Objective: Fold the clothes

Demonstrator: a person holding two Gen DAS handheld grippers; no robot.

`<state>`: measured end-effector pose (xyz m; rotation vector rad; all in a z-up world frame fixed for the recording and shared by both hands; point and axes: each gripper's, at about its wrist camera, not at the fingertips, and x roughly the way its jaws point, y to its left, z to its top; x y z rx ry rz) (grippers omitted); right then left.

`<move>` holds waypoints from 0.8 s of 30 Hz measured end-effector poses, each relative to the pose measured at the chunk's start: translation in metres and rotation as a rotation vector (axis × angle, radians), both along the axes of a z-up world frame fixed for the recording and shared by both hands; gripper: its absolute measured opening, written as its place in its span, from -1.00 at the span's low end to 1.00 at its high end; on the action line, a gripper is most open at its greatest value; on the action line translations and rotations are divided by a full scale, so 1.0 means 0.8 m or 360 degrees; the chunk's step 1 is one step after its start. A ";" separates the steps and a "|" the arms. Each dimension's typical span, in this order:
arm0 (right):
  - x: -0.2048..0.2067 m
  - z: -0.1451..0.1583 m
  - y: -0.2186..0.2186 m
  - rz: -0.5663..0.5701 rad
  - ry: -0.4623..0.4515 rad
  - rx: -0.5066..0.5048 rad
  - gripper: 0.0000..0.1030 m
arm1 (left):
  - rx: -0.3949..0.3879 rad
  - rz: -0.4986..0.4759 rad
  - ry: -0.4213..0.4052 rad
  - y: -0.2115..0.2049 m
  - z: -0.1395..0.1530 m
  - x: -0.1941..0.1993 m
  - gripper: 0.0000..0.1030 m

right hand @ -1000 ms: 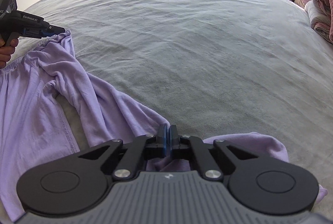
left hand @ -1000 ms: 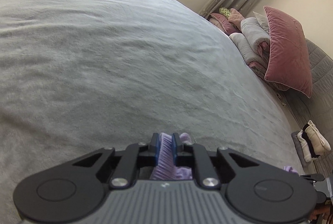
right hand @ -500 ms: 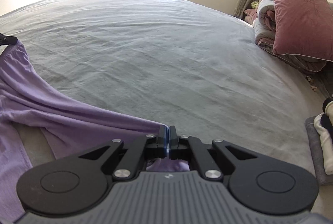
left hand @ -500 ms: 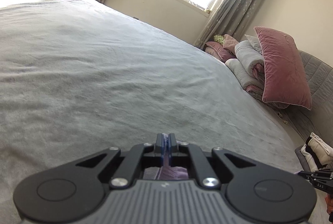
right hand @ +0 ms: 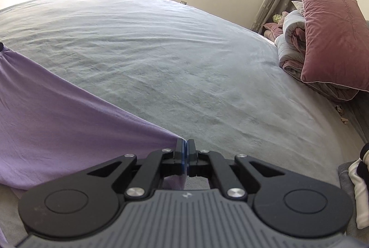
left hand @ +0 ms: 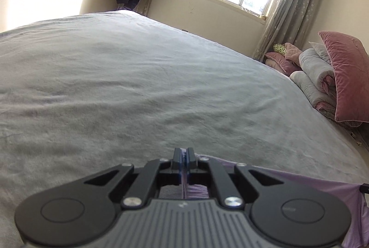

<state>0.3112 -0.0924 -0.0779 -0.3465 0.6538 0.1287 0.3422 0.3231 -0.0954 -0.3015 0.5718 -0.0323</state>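
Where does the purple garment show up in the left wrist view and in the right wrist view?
Left wrist: the purple garment sits at lower right, stretched from the left gripper toward the right edge.
Right wrist: the purple garment fills the lower left, running from the left edge to the right gripper.
Shared landmark: the pink pillow at right, near the window curtain.

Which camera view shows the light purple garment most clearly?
The right wrist view: the light purple cotton garment spreads as a broad stretched sheet leftward from the right claw. The left wrist view shows only a thin strip.
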 end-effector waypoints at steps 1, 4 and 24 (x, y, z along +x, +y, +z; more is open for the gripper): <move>0.007 -0.003 0.003 -0.0005 0.0008 -0.0002 -0.99 | 0.0023 0.0005 0.0015 -0.001 -0.003 0.004 -0.94; 0.028 -0.016 0.009 -0.0023 0.0037 -0.0008 -0.99 | 0.0094 0.0021 0.0054 -0.005 -0.012 0.014 -0.94; 0.037 -0.023 0.009 -0.0077 0.0134 0.0127 -0.12 | 0.0081 0.0181 0.0257 -0.012 0.005 -0.004 -0.19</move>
